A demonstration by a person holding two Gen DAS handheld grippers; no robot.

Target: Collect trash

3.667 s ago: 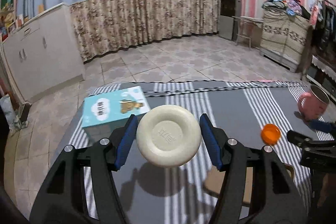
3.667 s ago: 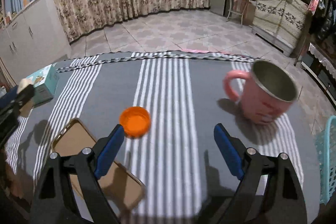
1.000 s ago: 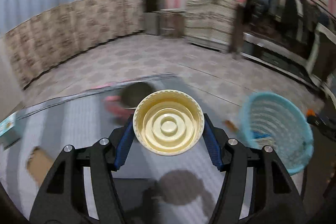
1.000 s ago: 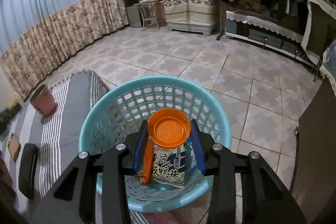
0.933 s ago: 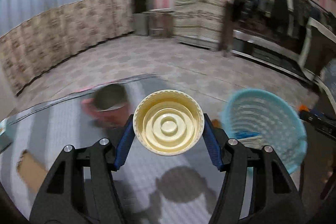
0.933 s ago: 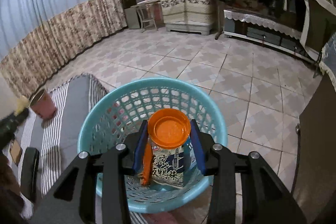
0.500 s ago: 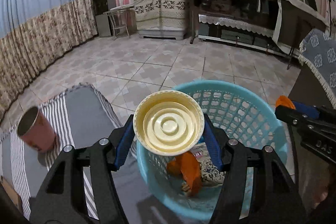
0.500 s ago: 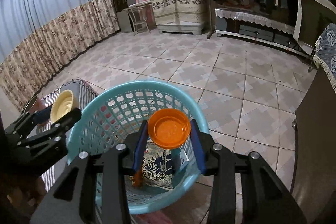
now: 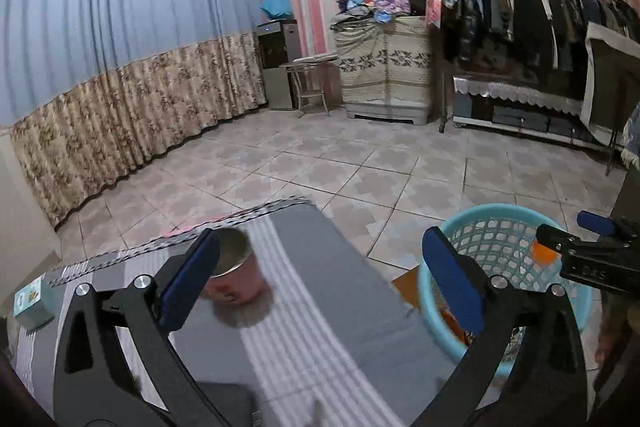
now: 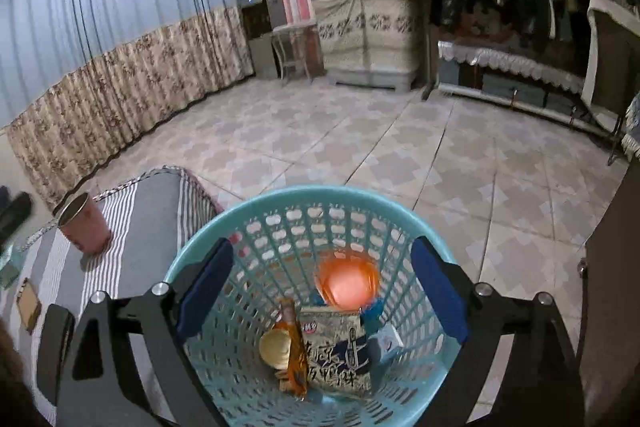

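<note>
The teal plastic basket stands on the floor beside the table. My right gripper is open right above it. The orange cap is blurred, in the air inside the basket. The cream lid lies at the basket bottom next to snack wrappers. My left gripper is open and empty over the striped table, left of the basket. The right gripper shows at the right edge of the left wrist view, with the orange cap beside it.
A pink metal cup stands on the grey striped tablecloth; it also shows in the right wrist view. A teal tissue box sits at the table's far left. A brown flat object lies on the cloth. Tiled floor surrounds the basket.
Both grippers have opened. The cream lid left my left gripper and lies in the basket. The orange cap left my right gripper and is dropping. The left gripper swung back left toward the table.
</note>
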